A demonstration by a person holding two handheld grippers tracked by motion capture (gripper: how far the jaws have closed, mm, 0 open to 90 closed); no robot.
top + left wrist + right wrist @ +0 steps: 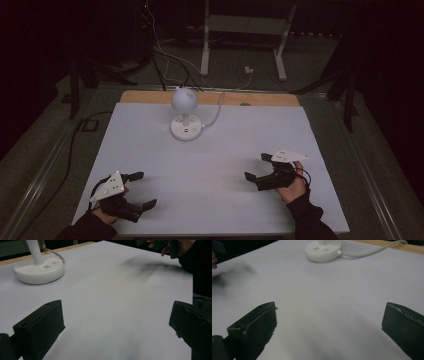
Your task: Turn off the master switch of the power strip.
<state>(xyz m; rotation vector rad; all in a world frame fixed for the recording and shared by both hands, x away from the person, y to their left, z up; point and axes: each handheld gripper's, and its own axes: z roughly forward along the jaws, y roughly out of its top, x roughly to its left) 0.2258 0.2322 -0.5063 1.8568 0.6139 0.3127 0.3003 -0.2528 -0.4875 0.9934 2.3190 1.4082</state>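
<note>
two claws sit low on the white table (150, 130), and both stand empty with jaws spread wide. from the high view, our left gripper (139, 190) rests near the front left corner and our right gripper (257, 166) near the front right, well apart from each other. the desk lamp (185, 114) stands ahead of both, toward the far edge, roughly midway between them, so neither claw is clearly the nearer one; we judge the right a touch closer. its long axis runs upright: round base on the table, short stem, globe head on top. its cord (216, 116) trails off to the right and back over the wooden edge.

in the left gripper view, our jaws are parted with bare table between them. the lamp's base (38, 270) lies ahead and to the left of the claw, stem rising out of the top of the view, small sockets or buttons on the base facing us. the other hand (175, 246) shows far ahead to the right.

in the right gripper view, our jaws are again wide apart and hold nothing. the base (323, 250) lies ahead and slightly left of centre, the cord (372, 251) leaving it to the right. we judge the coming reach goes forward and inward from either claw, toward that upright stem or base.
</note>
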